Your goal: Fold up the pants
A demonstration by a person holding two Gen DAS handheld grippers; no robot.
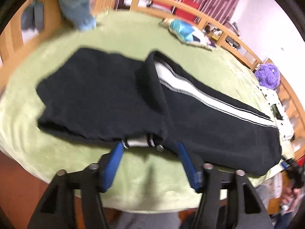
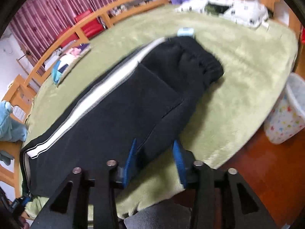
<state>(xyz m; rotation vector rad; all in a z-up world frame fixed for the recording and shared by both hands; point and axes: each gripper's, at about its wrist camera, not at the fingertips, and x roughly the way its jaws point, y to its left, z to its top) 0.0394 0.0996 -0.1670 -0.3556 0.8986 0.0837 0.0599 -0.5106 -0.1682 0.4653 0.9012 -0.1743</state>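
Black fleece pants with a white side stripe (image 1: 122, 99) lie flat on the green fuzzy blanket (image 1: 133, 34) covering the wooden-railed bed (image 1: 190, 5). Left to right in the left wrist view: the left part of the pants looks doubled over, a dark flap (image 1: 106, 95) lying on top with its edge crossing the stripe; then the long striped leg (image 1: 209, 114) runs off right, toward the white spotted cloth (image 1: 274, 103) and the purple fluffy thing (image 1: 266, 74).

Left gripper (image 1: 150, 147): blue fingers apart, tips at the near edge of the pants, either side of a whitish bit and a small metal stud there. Touching or just short of the fabric, cannot tell; nothing clamped.

Right wrist view: stripe end at left, gathered elastic end (image 2: 205, 66) far right-centre, a small pale blue object (image 2: 185, 32) just beyond it. Right gripper (image 2: 155, 147): blue fingers apart, straddling the near hem of the pants, not closed on it. A white patterned bin (image 2: 286, 110) stands on the wood floor at right.

Progress, as a judgement: legs look stacked lengthwise and one cross fold seems started on the left. Left to do: grab the near edge, fold the long section over, tidy. Roughly halfway. Frames are motion-blurred, so layers are uncertain.
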